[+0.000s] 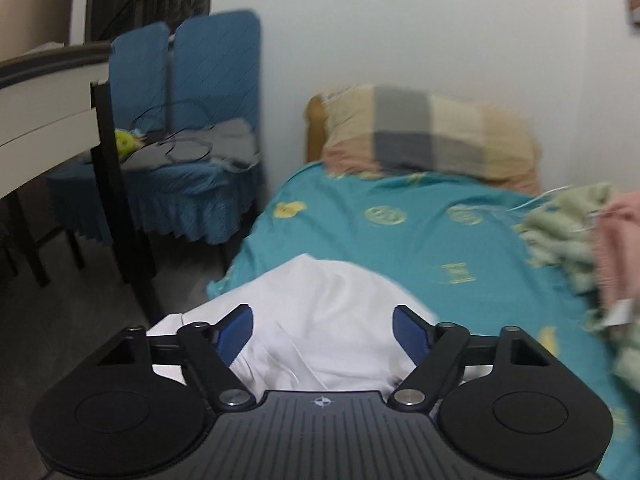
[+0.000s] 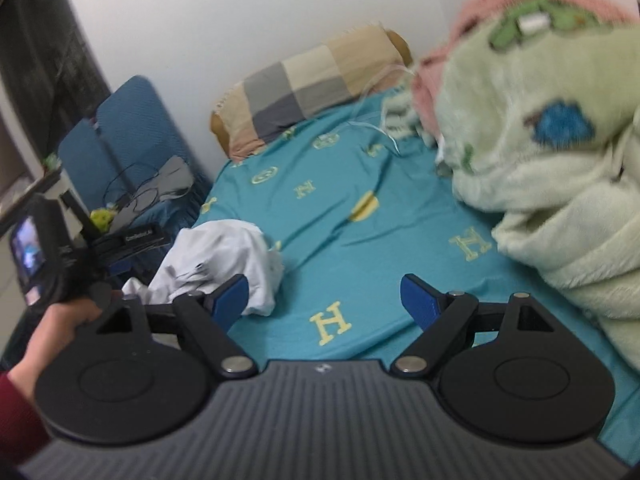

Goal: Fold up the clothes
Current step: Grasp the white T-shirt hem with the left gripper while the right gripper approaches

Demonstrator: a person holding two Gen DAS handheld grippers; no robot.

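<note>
We are holding the left tongs [image 1: 323, 322] with the fingers wide apart, and a crumpled white garment [image 1: 320, 312] is lying between and just ahead of them on the bed [image 1: 420, 240]. We are also keeping the right tongs [image 2: 325, 300] spread apart over the bare turquoise sheet; the garment is sitting beside their left finger [image 2: 230, 300]. A fluffy blanket [image 2: 540, 160] is lying to their right.

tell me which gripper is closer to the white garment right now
Left. The left gripper hangs open right over the crumpled white garment at the bed's edge; the right gripper, also open, sits beside it over bare teal sheet.
</note>
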